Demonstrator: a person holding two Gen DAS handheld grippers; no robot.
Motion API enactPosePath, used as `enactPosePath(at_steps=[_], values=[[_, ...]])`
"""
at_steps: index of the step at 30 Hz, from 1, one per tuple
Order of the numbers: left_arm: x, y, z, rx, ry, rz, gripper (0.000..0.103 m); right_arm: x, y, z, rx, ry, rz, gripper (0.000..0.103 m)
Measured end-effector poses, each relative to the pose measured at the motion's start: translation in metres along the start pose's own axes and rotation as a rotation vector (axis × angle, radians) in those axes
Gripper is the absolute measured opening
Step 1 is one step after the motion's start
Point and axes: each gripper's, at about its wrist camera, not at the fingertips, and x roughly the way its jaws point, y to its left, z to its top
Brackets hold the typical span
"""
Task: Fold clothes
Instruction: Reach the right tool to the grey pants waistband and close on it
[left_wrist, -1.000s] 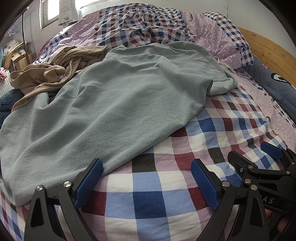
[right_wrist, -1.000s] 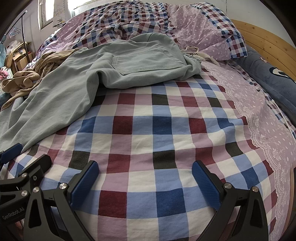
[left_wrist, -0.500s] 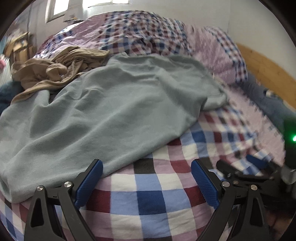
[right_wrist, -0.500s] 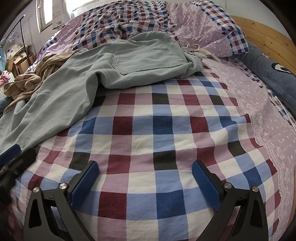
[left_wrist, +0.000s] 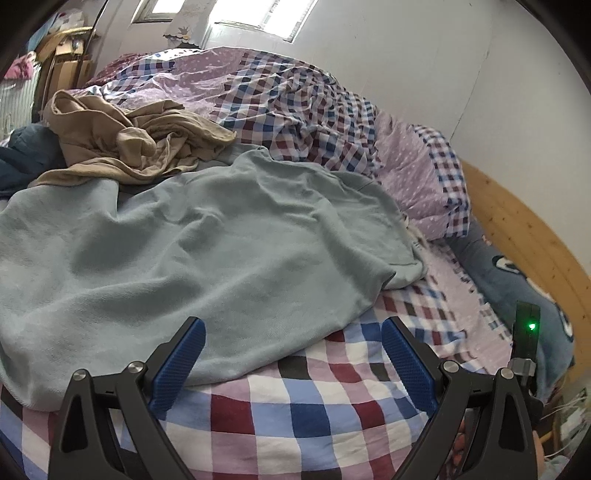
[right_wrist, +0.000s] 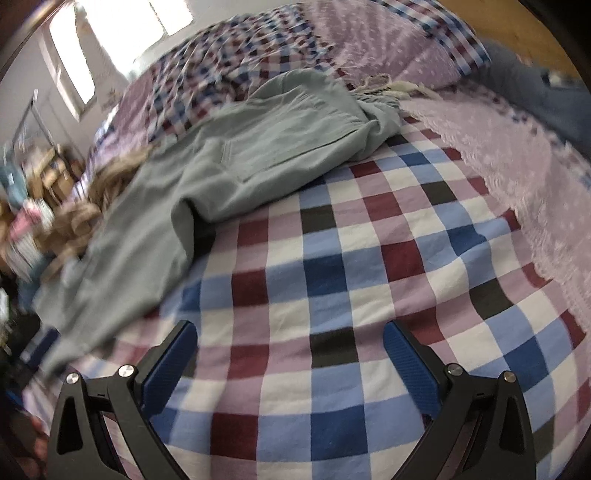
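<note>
Left hand-held gripper (left_wrist: 293, 356): fingers spread wide, nothing between them, poised low over the checked bedspread (left_wrist: 295, 413) at the near edge of the bed. Right hand-held gripper (right_wrist: 290, 360): likewise spread and empty, over bare bedspread.

Location of garment: grey-green trousers (left_wrist: 192, 251) spread loosely across the bed, not folded into a compact shape. Long axis: diagonal, from near-left to far-right. In the right wrist view, pocketed waist end (right_wrist: 280, 144) far and ahead, leg trailing down to the lower left edge of that view.

Governing relation: near hem directly ahead of the left hand-held gripper, cloth edge just beyond and partly behind its left finger (left_wrist: 177, 363). From the right hand-held gripper, trousers well to the left and forward, separated by open bedspread. Left side judged nearer to the leg end; waist end far from both, more in line with the right.

Also on bed: crumpled tan garment (left_wrist: 125, 140) behind the trousers, touching their far edge; rumpled checked duvet (left_wrist: 295, 107) beyond. Right wrist view blurred at left; detail there not readable.
</note>
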Motion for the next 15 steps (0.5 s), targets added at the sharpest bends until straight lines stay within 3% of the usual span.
enactPosePath(at_steps=[7, 15], values=[[0.004, 0.019, 0.007, -0.120, 0.056, -0.082, 0.098, -0.002, -0.020, 0.022, 0.150, -0.017, 0.110, 0.103], [-0.004, 0.027, 0.014, -0.188, 0.036, -0.127, 0.098, 0.003, -0.054, 0.059, 0.354, -0.052, 0.253, 0.103]])
